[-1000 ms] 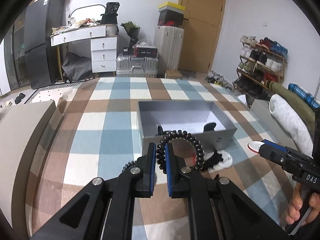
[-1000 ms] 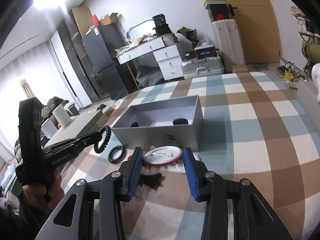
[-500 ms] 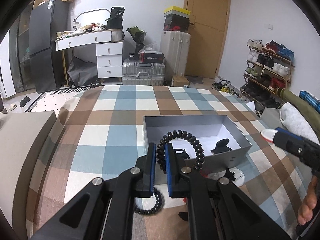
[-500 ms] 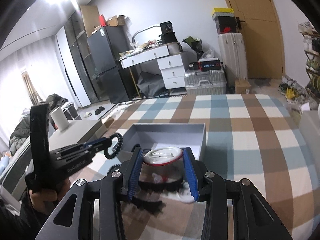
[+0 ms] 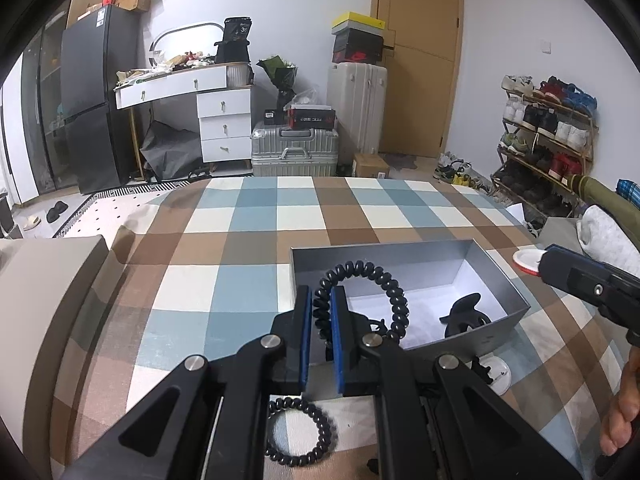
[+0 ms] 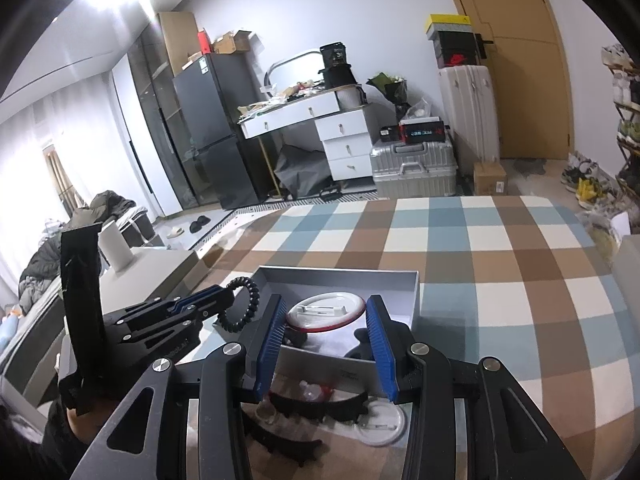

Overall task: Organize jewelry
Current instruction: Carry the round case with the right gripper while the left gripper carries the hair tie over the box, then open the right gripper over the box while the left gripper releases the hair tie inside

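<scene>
My left gripper (image 5: 320,300) is shut on a black spiral hair tie (image 5: 394,300), whose loop hangs over the near left part of the open grey box (image 5: 496,276). A black claw clip (image 5: 464,314) lies inside the box. In the right wrist view my right gripper (image 6: 326,320) is shut on a round white badge with a red rim (image 6: 326,310), held level above the grey box (image 6: 416,292). The left gripper (image 6: 226,298) and its hair tie (image 6: 252,304) show at the left there. A second black spiral tie (image 5: 302,432) lies on the checked bedspread below my left gripper.
On the bedspread in front of the box lie black claw clips (image 6: 316,404) and a white round badge (image 6: 380,420). A grey bench (image 5: 44,280) runs along the bed's left side. Suitcases, a white desk and a shoe rack stand beyond the bed.
The right gripper closed on the red-rimmed badge on the bedspread and lifted it over the box. The left gripper carried its hair tie forward over the box's near edge.
</scene>
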Demonstrator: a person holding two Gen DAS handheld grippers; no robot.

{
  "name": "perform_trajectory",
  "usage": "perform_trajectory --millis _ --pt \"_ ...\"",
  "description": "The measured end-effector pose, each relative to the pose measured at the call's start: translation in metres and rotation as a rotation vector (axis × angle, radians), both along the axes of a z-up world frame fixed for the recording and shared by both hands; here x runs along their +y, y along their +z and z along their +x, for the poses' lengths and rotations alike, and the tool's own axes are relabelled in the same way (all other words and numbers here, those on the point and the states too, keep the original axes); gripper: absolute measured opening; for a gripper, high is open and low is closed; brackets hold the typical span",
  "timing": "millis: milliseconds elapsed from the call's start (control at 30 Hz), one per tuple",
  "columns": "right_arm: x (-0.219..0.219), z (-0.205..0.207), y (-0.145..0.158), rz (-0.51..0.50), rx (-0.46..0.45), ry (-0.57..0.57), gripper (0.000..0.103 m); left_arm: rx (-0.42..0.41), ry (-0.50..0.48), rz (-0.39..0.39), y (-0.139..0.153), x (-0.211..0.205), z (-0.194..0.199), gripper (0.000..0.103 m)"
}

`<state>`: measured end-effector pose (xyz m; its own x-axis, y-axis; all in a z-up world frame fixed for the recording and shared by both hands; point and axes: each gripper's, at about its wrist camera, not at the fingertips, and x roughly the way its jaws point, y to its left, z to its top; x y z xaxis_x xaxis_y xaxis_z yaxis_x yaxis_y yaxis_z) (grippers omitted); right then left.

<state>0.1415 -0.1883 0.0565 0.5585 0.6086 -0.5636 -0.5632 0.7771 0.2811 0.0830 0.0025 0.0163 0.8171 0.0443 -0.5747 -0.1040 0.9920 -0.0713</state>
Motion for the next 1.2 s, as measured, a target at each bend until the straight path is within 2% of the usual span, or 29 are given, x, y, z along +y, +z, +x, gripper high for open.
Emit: perform_trajectory --millis 667,967,1200 --pt "0.022 0.021 -0.023 -0.019 0.058 -0.001 0.04 -0.007 -0.001 -0.044 -0.001 0.004 0.0 0.005" --pt "0.027 0.027 -0.032 -0.029 0.084 -0.005 0.04 -0.021 -0.014 0.013 -0.003 -0.005 0.002 0.005" --pt "0.03 0.029 -0.038 -0.039 0.104 -0.004 0.04 -0.004 -0.027 0.002 -0.007 -0.006 0.005 0.005"
